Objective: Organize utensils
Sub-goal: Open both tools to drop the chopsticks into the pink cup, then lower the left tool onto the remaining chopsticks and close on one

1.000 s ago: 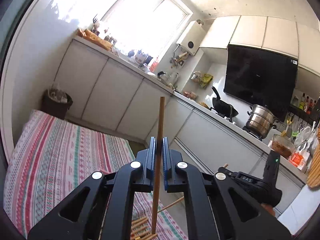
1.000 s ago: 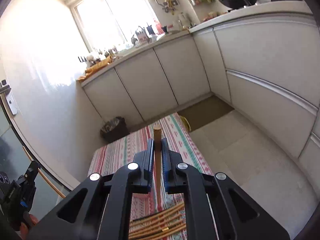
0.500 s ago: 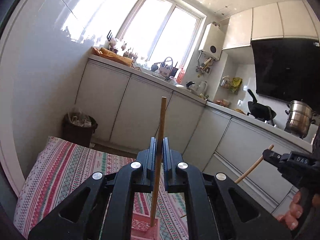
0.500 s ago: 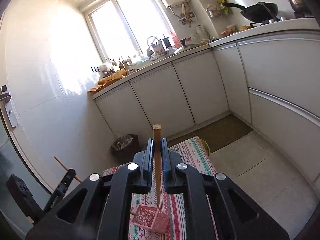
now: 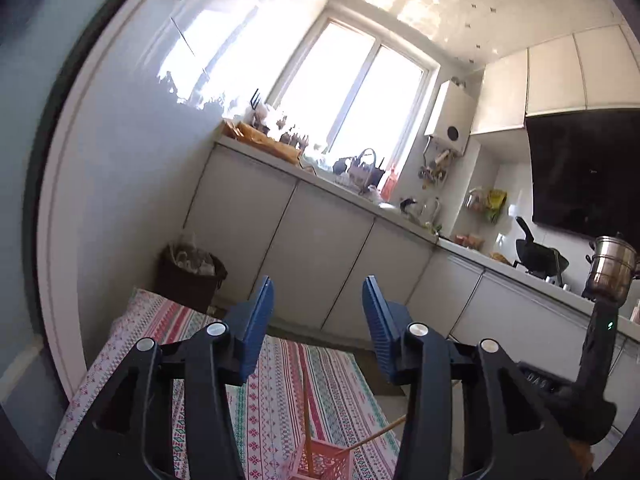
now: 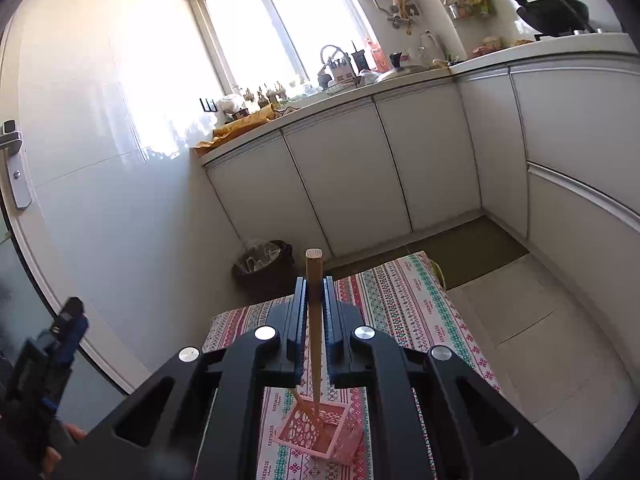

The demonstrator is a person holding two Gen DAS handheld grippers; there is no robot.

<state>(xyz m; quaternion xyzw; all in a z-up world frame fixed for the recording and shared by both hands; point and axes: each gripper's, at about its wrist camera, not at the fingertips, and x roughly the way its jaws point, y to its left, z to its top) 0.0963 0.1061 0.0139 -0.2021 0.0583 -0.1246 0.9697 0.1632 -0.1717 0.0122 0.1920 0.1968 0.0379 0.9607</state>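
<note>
Landmark: we place everything against the pink basket [image 6: 320, 428], a small perforated holder standing on the patterned cloth [image 6: 404, 300].
Right gripper: our right gripper [image 6: 314, 300] is clamped on a wooden chopstick [image 6: 315, 320], held nearly upright straight above the basket, its lower tip already inside the rim.
Left gripper: our left gripper [image 5: 318, 312] stands wide apart and holds nothing; it hovers above and behind the basket.
Chopsticks in basket: one thin chopstick [image 5: 306, 412] stands in the basket below our left gripper; another leans out over the rim toward the right.
Step in hand: we judge we are lowering the right-hand stick into the basket.
Doing it well: we should keep the stick vertical, sink it until the tip meets the basket floor, then part the fingers slowly so it leans on the wall rather than tipping the light basket.
Risk: the basket looks light and could slide or topple if we push sideways.
Surface: a striped red, green and white cloth covers the table under the basket.
Room: beyond the basket we see white kitchen cabinets [image 6: 328, 184], a bright window [image 5: 360, 100] and a dark bin [image 6: 264, 264] on the floor.
</note>
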